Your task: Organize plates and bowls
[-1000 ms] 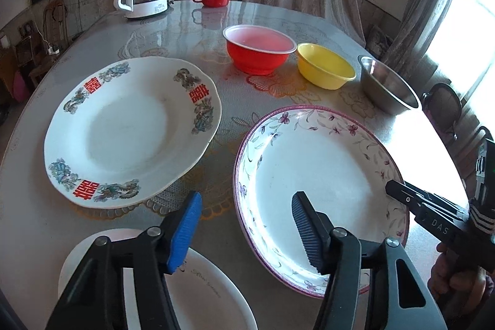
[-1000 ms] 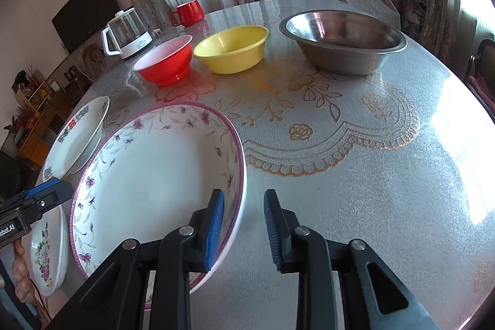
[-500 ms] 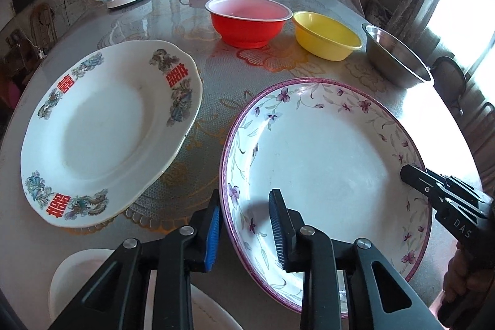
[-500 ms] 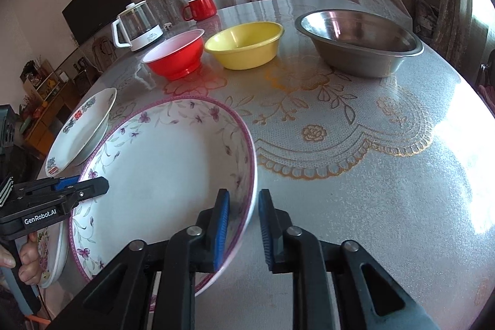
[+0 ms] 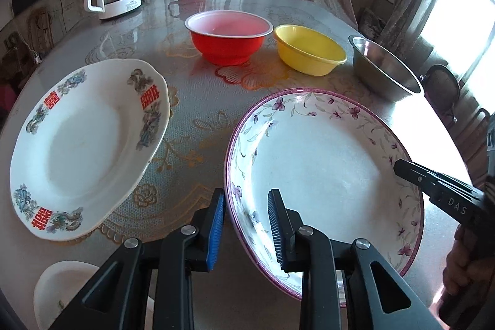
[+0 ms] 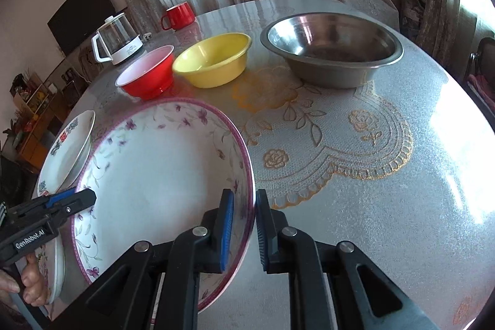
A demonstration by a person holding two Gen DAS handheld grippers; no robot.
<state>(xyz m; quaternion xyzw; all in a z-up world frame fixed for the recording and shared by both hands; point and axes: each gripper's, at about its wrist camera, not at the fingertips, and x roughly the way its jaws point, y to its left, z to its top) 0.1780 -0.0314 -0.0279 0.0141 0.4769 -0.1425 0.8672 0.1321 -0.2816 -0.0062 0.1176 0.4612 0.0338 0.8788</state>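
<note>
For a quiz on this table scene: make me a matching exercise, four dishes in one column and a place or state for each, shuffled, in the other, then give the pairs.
Column one:
1. purple-flowered plate
2. red-character plate
3. yellow bowl
4. steel bowl

Column two:
A. sits between the red bowl and the steel bowl
B. rim lies between the fingers of both the left gripper and the right gripper
C. last in the bowl row, nearest the bright window side
D. lies alone, to the left of the flowered plate

Pairs: 1-B, 2-D, 3-A, 4-C
</note>
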